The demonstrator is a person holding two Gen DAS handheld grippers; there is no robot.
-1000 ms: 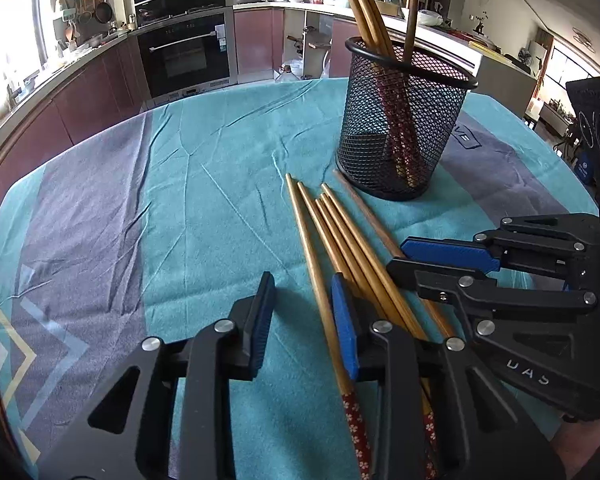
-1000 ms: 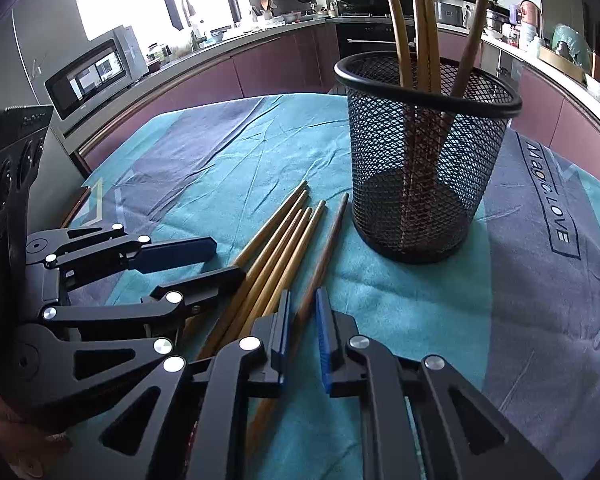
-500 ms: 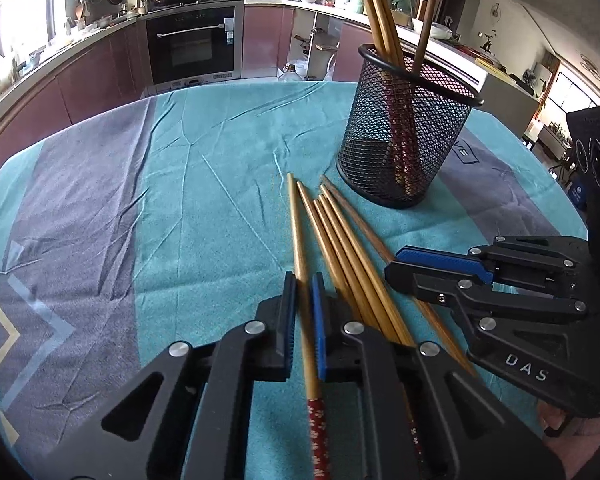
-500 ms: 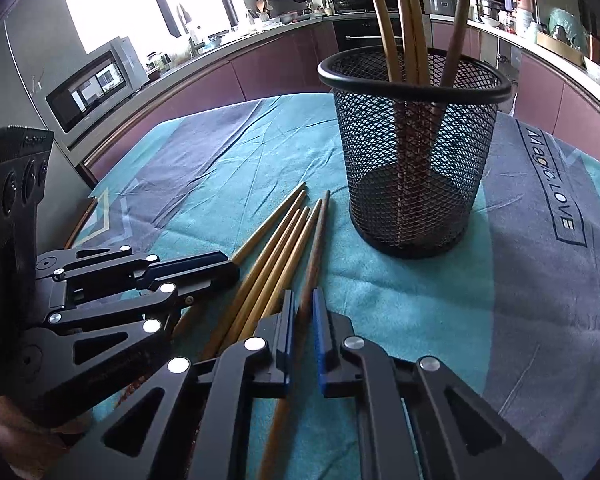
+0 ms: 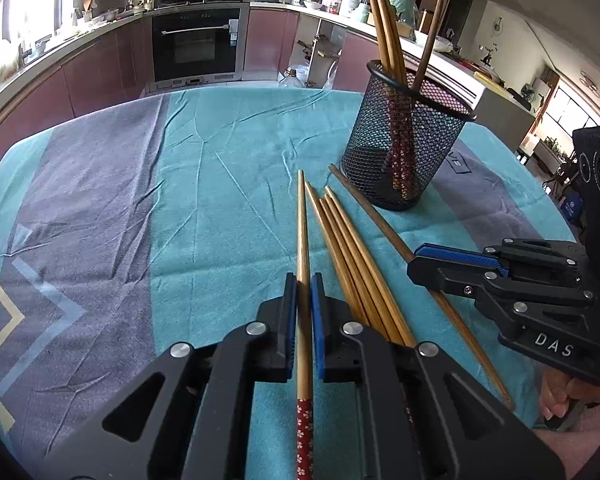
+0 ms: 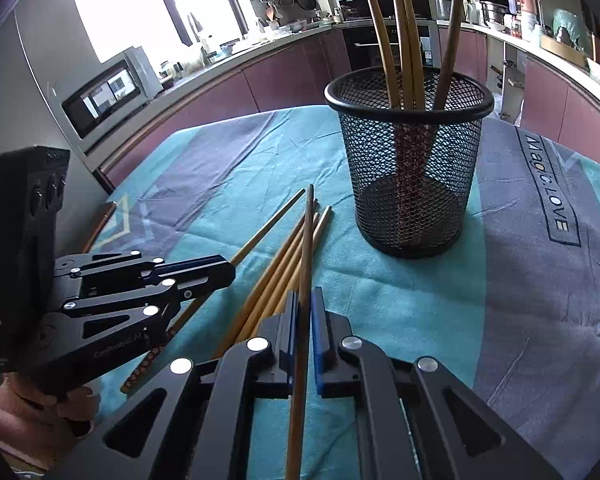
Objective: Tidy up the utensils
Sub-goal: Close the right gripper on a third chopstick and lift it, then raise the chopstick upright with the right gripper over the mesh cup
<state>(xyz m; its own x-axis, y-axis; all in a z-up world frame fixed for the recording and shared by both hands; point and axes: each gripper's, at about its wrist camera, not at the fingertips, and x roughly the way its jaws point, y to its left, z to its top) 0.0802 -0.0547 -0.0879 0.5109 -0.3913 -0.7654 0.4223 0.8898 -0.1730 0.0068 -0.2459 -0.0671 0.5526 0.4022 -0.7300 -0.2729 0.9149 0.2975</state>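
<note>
- The left gripper (image 5: 304, 292) has its jaws clenched on a pale chopstick (image 5: 302, 220), the one with a red flowered end, gripped partway along the shaft.
- The right gripper (image 6: 305, 308) is clamped on a darker chopstick (image 6: 308, 240); its tip points toward the cup (image 6: 410, 168) and looks raised off the cloth, though I can't be sure.
- Four more pale sticks (image 5: 348, 248) lie bunched on the table (image 5: 100, 200) between the two grippers, close to the cup's foot.
- The mesh cup stands upright on the table with several sticks already leaning in it.
- To my eye the step is lifting both held sticks and dropping them into the cup.
- Lift straight up first, so neither stick drags the bunch beside it.
- Each one needs tipping toward upright before it goes over the rim; the long free end will swing, so turn slowly.
- Take the two in one after the other; the grippers are near each other and could clash above the opening.
- Aim for the open side of the cup, away from the leaning sticks.
- Let go only once the lower end is well inside. The cup looks light and a knock on the rim might topple it.
</note>
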